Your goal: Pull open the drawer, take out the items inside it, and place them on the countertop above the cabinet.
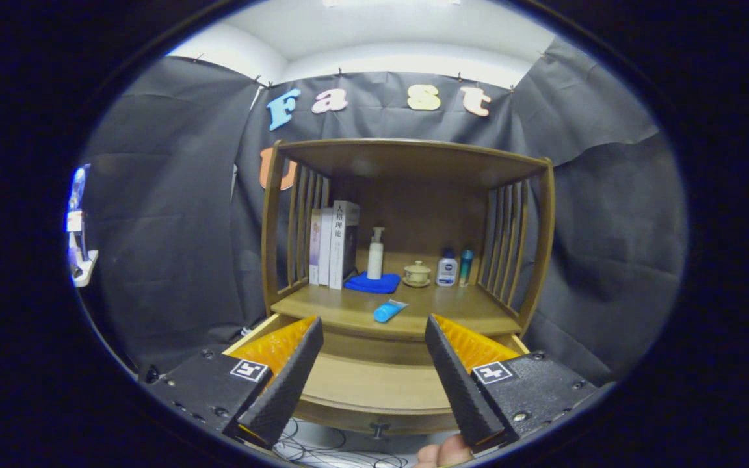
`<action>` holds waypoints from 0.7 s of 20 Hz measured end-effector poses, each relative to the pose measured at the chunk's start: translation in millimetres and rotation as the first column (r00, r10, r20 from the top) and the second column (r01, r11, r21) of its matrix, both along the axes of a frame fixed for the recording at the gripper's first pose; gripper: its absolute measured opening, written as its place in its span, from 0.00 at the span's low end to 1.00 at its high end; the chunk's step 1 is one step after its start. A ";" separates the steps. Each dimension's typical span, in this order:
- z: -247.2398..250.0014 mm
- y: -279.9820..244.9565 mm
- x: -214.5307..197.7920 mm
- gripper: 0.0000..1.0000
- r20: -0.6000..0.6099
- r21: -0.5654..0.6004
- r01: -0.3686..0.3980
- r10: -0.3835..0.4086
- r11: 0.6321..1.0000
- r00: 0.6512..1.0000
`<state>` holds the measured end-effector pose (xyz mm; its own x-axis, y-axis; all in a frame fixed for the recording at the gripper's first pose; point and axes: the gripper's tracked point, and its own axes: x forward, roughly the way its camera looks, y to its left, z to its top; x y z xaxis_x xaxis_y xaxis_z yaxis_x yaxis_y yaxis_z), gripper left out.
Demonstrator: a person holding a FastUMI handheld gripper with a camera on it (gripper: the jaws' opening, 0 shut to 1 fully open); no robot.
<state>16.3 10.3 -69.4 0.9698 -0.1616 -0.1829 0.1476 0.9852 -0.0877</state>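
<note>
Hovering spread and empty, the tongs (pixel 374 364) hang over the pulled-out drawer (pixel 374 390) of the wooden cabinet (pixel 407 234), one finger to each side and nothing pinched between them. The drawer stands open below the table (pixel 452 309), its front and small knob (pixel 380 429) nearest the camera, and the part of its floor showing between the fingers looks bare; the fingers hide its outer corners, so I cannot tell whether anything is left there. One blue tube (pixel 389 311) lies on its side near the table's front lip, just beyond the fingers, and by my reading it is an item lifted out of the drawer. So the step in hand is judged to be either a last check of the drawer or the close of the unloading. The next move calls for tilting down to look into the covered corners and, if something is there, lowering the spread fingers round it before closing. Counting from left to right along the back of the table: three books (pixel 333 244) standing upright, one folded blue cloth (pixel 372 283) with one white pump bottle (pixel 375 255) behind it, one small lidded cup (pixel 417 273) on a saucer, one short white bottle (pixel 446 271) with a dark cap, and one slim teal bottle (pixel 465 266). Below the drawer, part of a hand (pixel 443 452) shows beside the right finger.
</note>
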 end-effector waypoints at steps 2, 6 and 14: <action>-16.4 0.5 -8.1 0.99 0.003 0.019 0.000 0.000 1.000 1.000; -35.8 -9.1 -27.8 0.99 0.079 0.000 0.009 -0.009 1.000 0.997; -105.3 -1.3 -57.5 0.99 0.065 0.005 -0.024 0.024 1.000 0.998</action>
<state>-41.2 8.9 -174.8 0.9833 -0.1370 -0.1201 0.1288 0.9890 -0.0733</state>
